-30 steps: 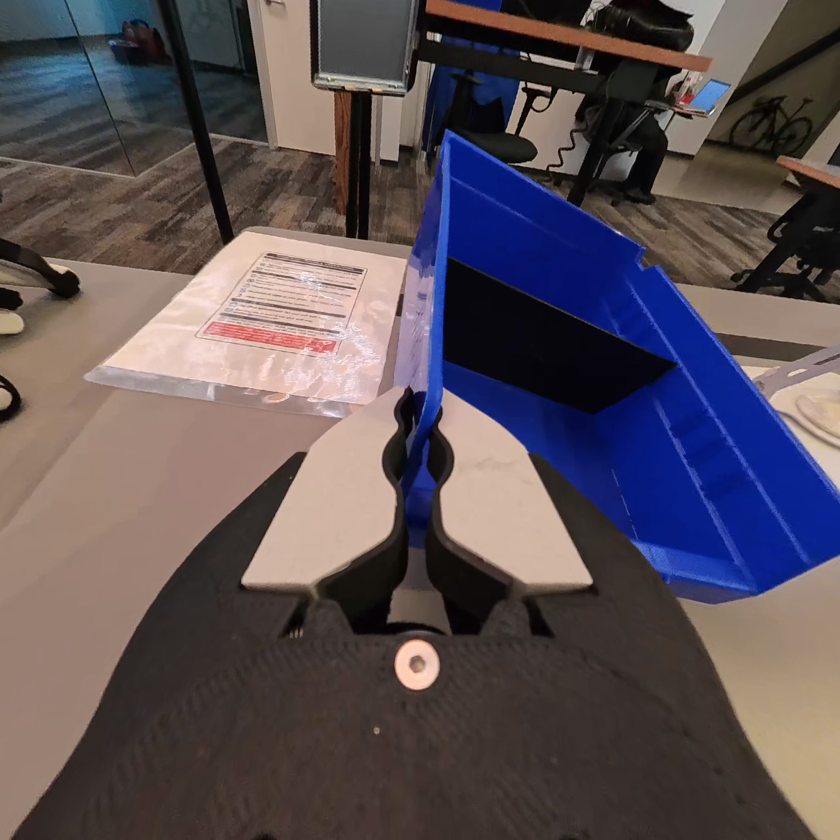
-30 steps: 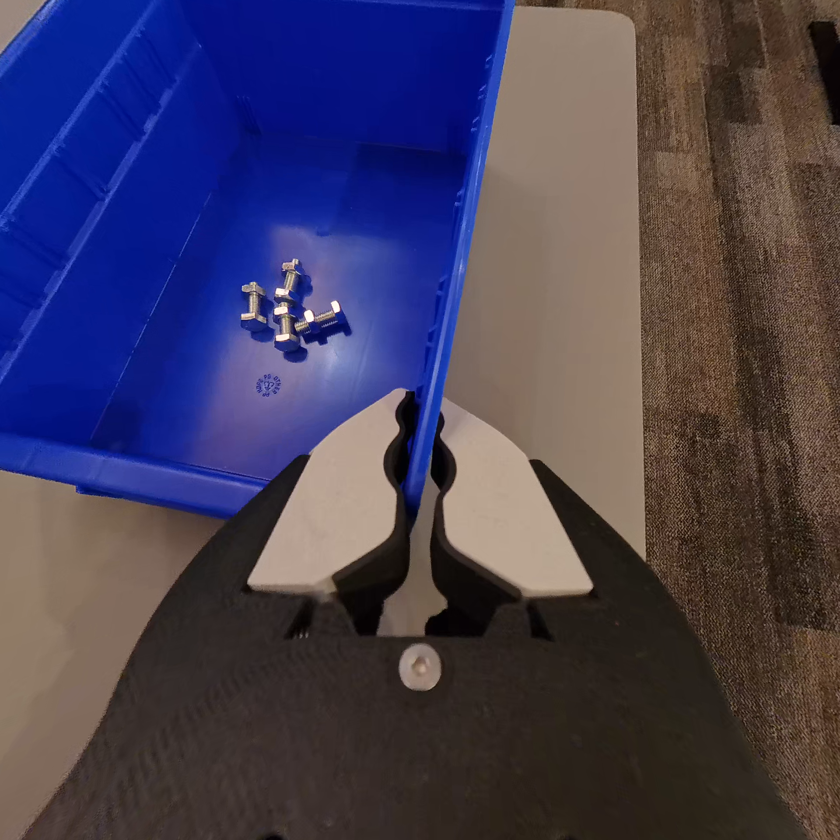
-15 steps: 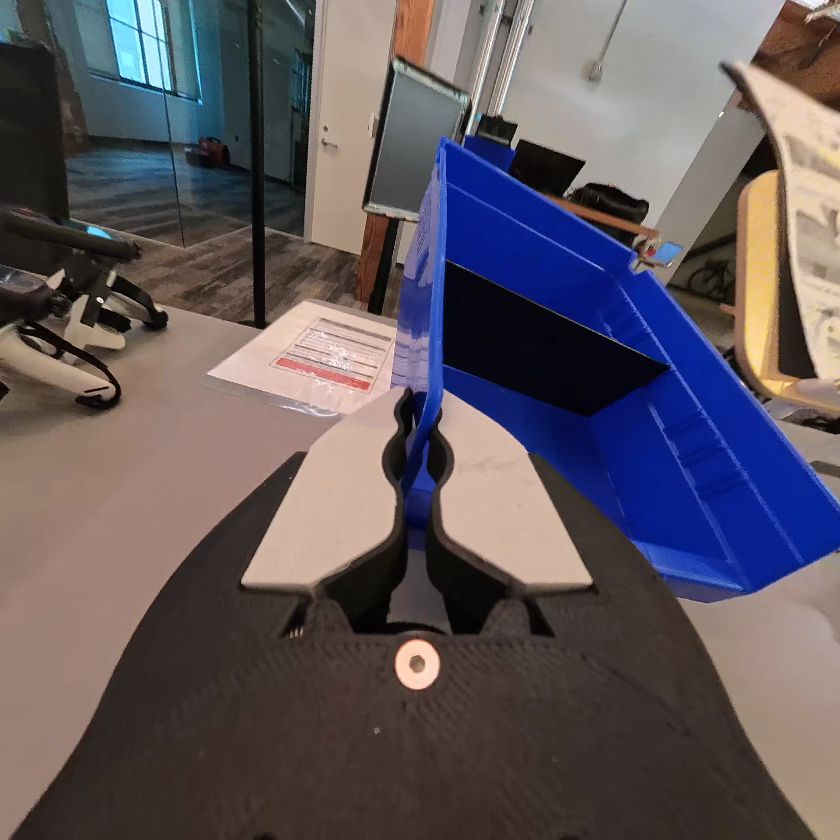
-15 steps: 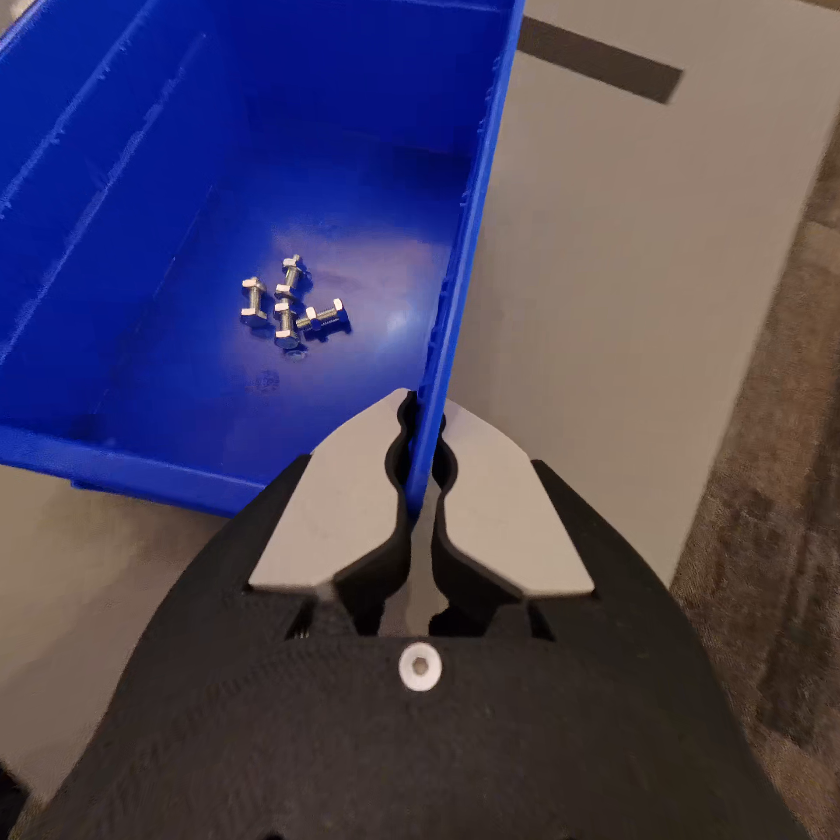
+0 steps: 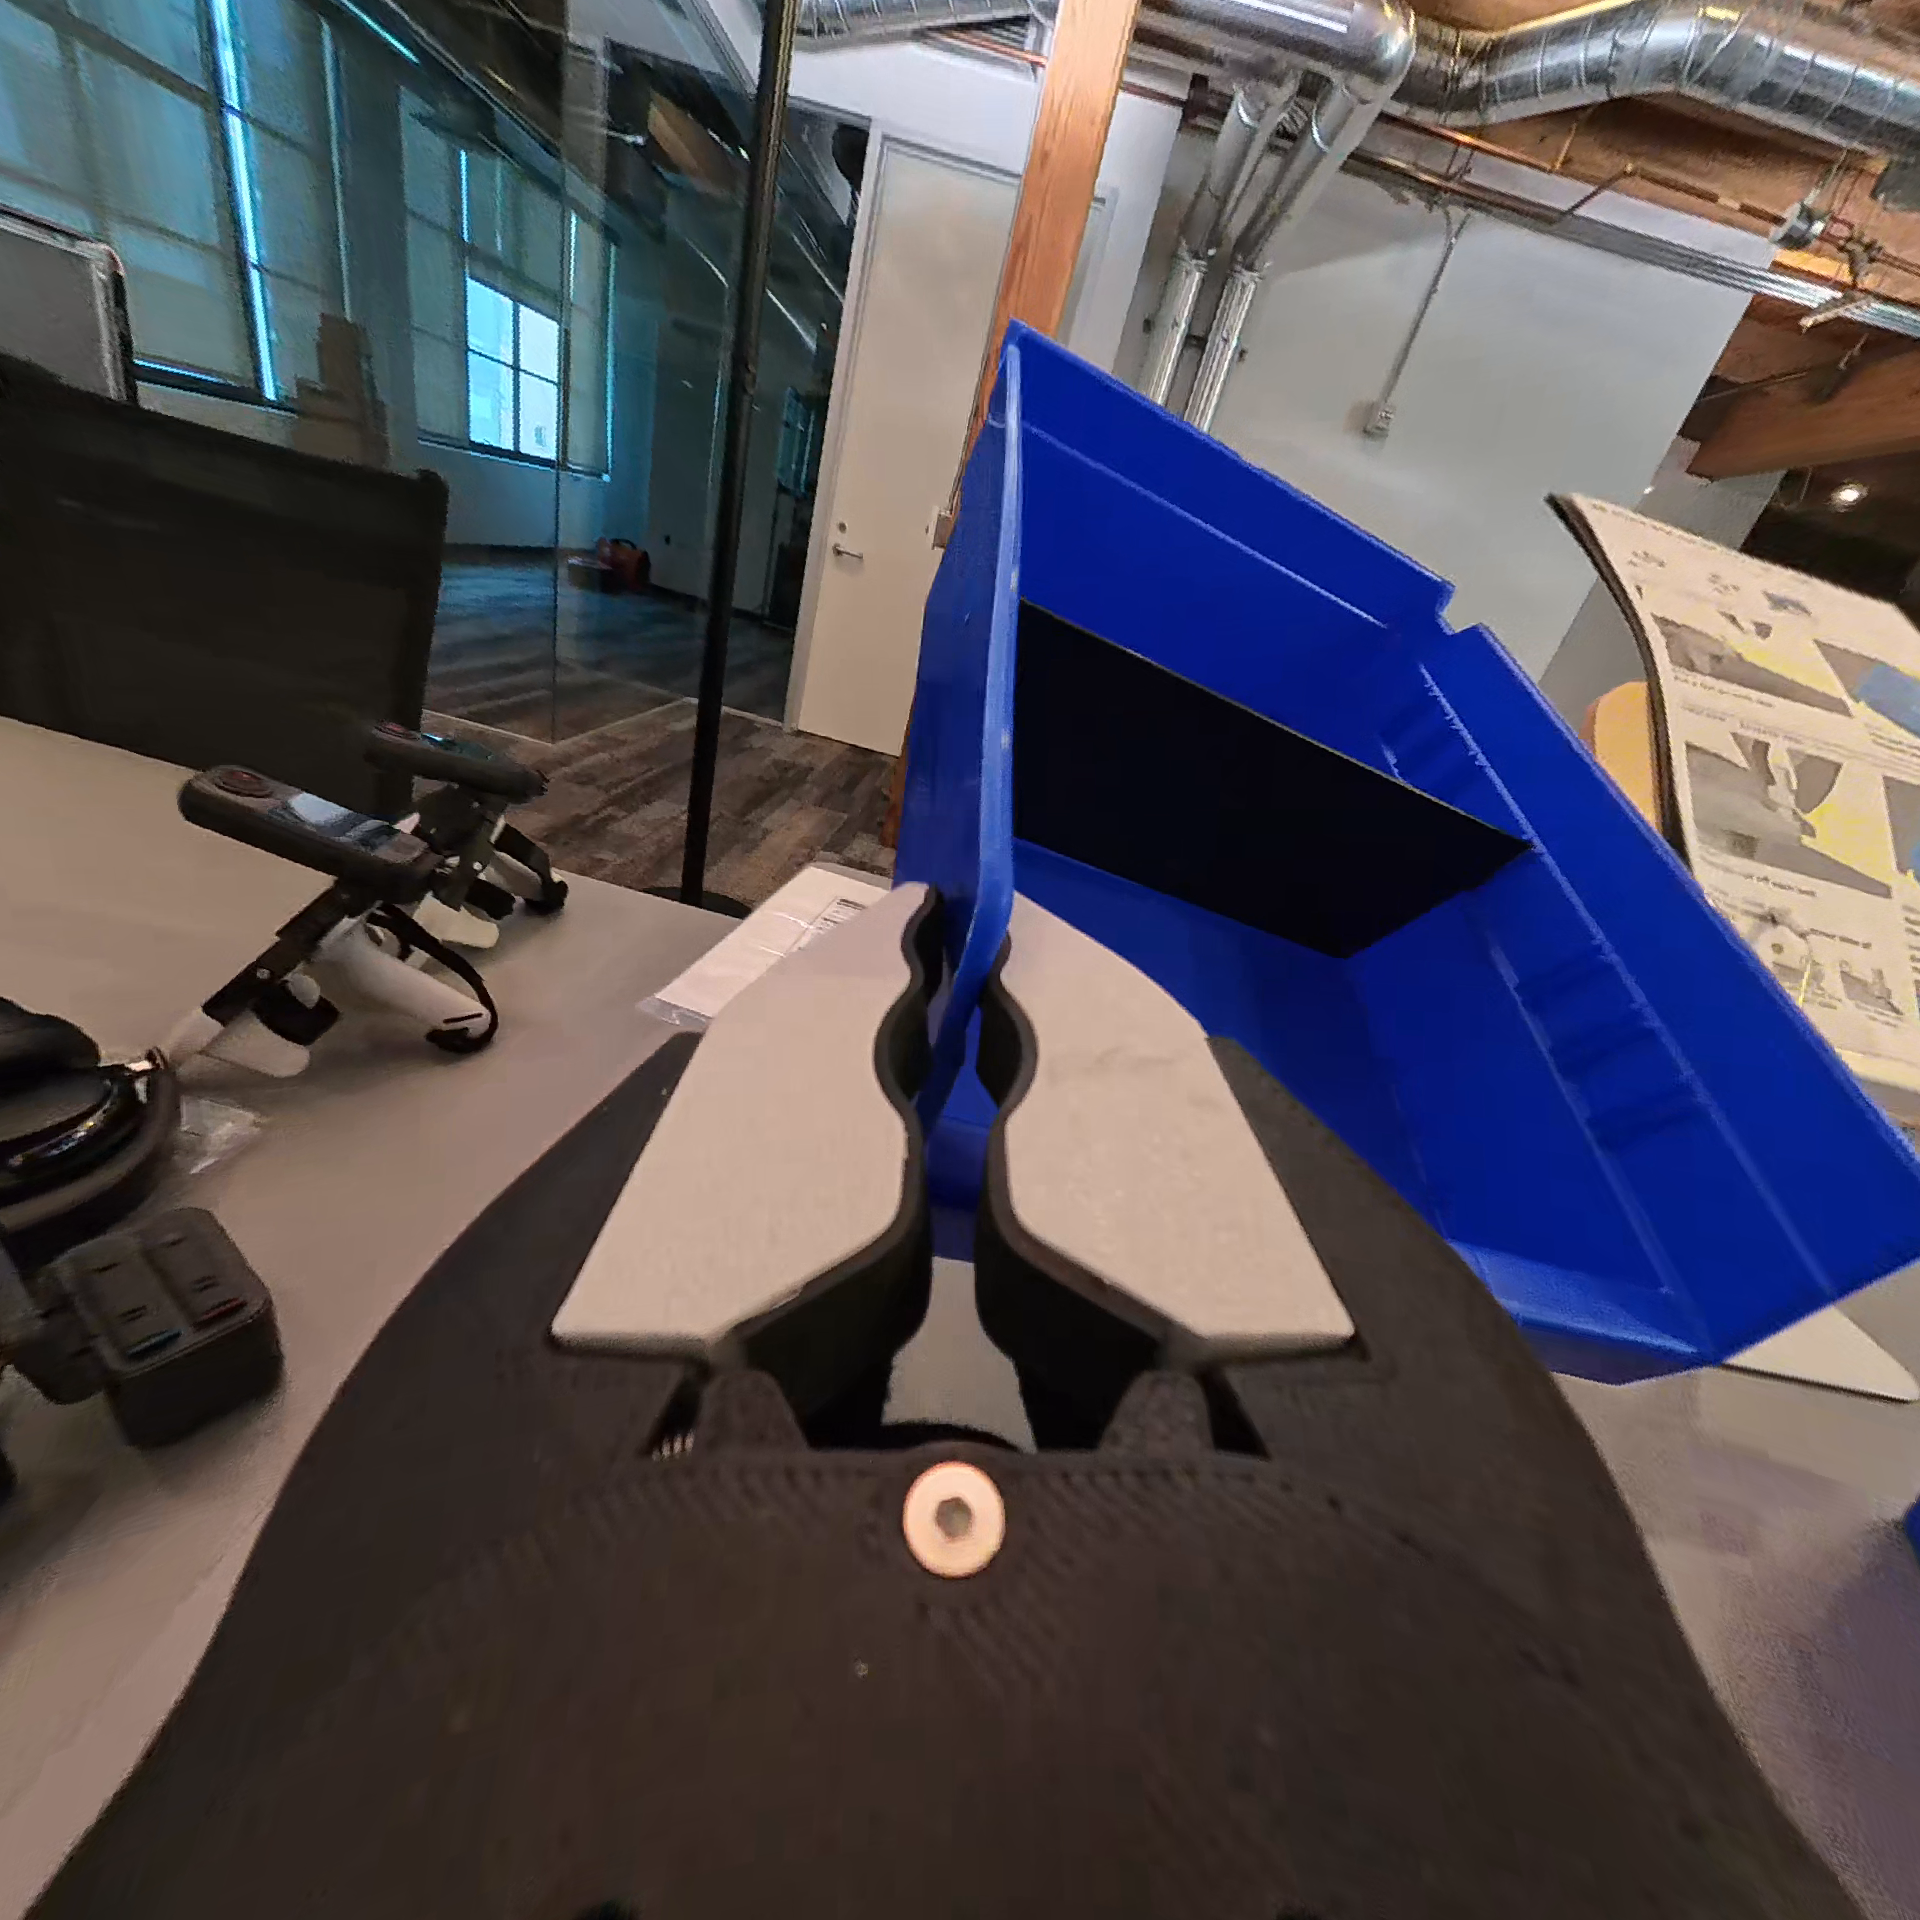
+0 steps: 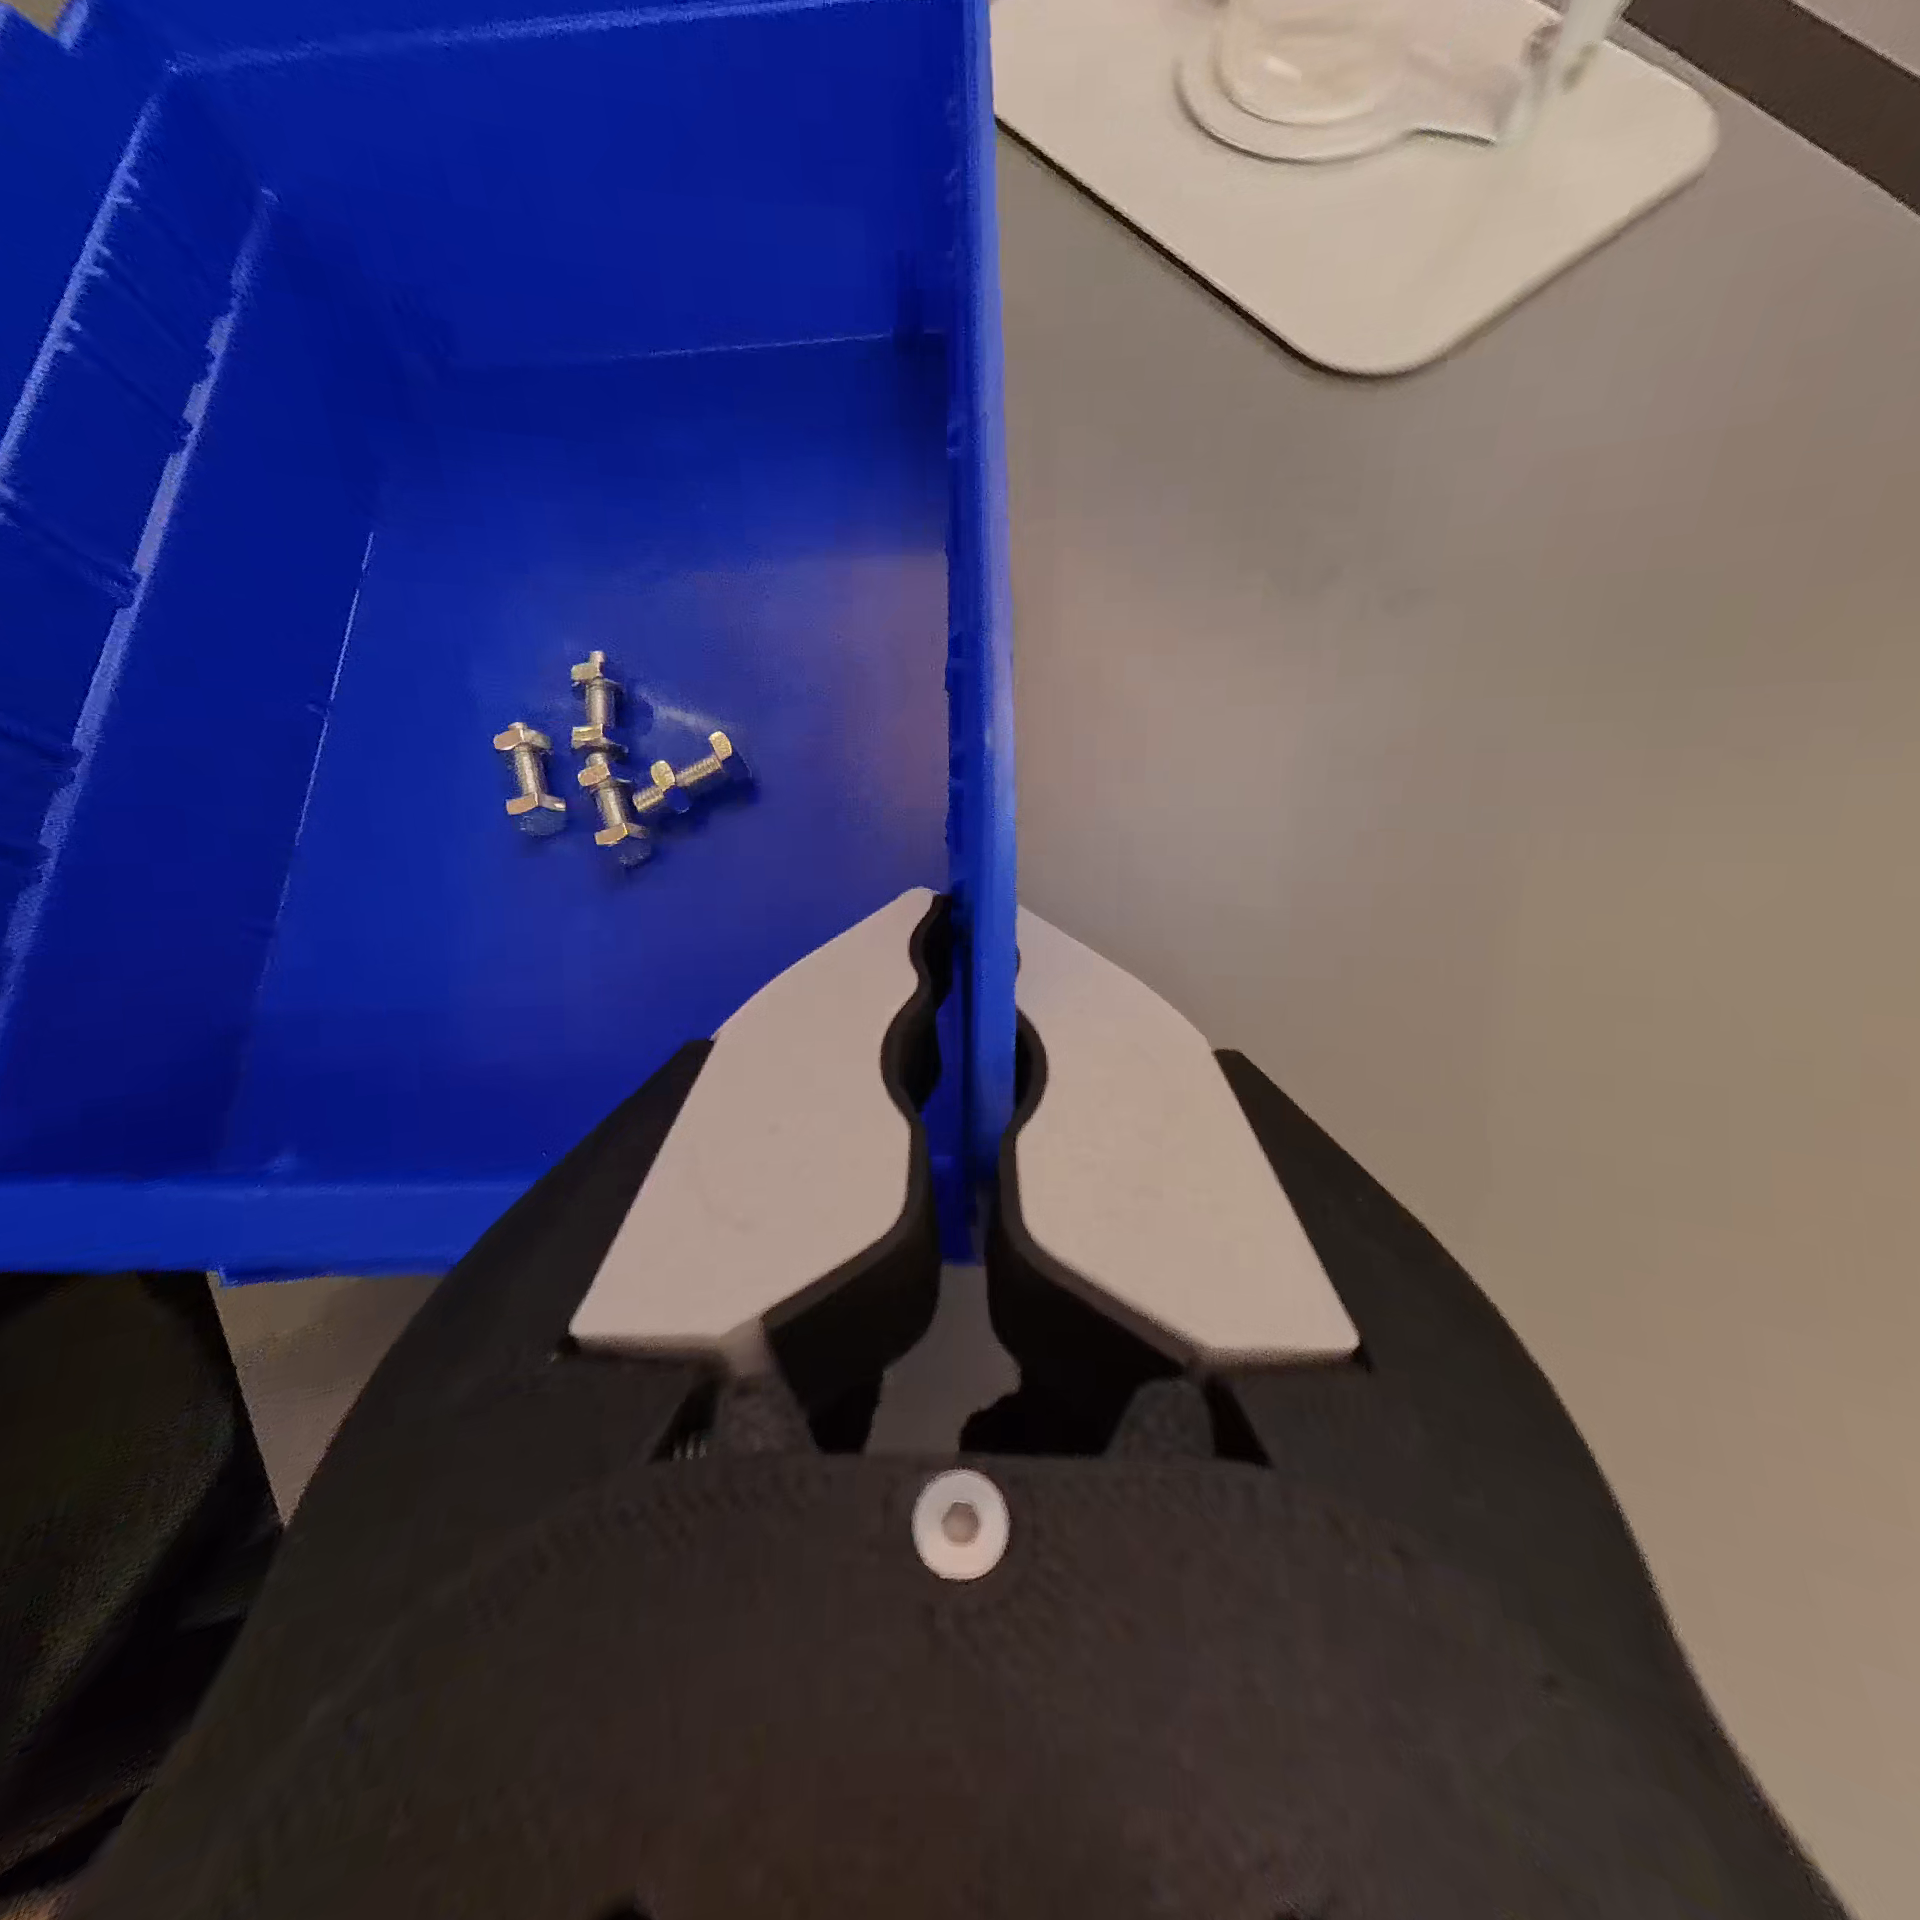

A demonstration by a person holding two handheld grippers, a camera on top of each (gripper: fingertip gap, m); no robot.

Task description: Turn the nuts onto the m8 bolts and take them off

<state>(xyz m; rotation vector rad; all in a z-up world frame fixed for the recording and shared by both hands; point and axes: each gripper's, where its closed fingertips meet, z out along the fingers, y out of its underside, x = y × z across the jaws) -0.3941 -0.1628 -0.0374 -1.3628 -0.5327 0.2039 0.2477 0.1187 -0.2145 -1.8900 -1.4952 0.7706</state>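
A blue plastic bin (image 5: 1455,1039) with a black divider (image 5: 1247,790) is held up at a tilt. My left gripper (image 5: 961,935) is shut on the bin's side wall near a corner, with the wall pinched between both pads. In the right wrist view my right gripper (image 6: 971,914) is shut on the opposite wall of the bin (image 6: 623,468), close to its front corner. Several small silver bolts with nuts on them (image 6: 613,758) lie loose in a cluster on the bin's floor. Neither gripper touches them.
The grey table (image 6: 1455,935) carries handheld camera rigs (image 5: 353,883), a small black box (image 5: 156,1320) and a bagged paper sheet (image 5: 769,935) to the left. A printed board (image 5: 1787,779) stands at the right. A white mat with a clear object (image 6: 1351,156) lies beyond the bin. One gripper's finger ends stand about 75 cm off the other's.
Both grippers have kept their grip on the bin's walls and carried it. The left view has tipped upward. The right view has swung from the table's edge to over the table by the white mat.
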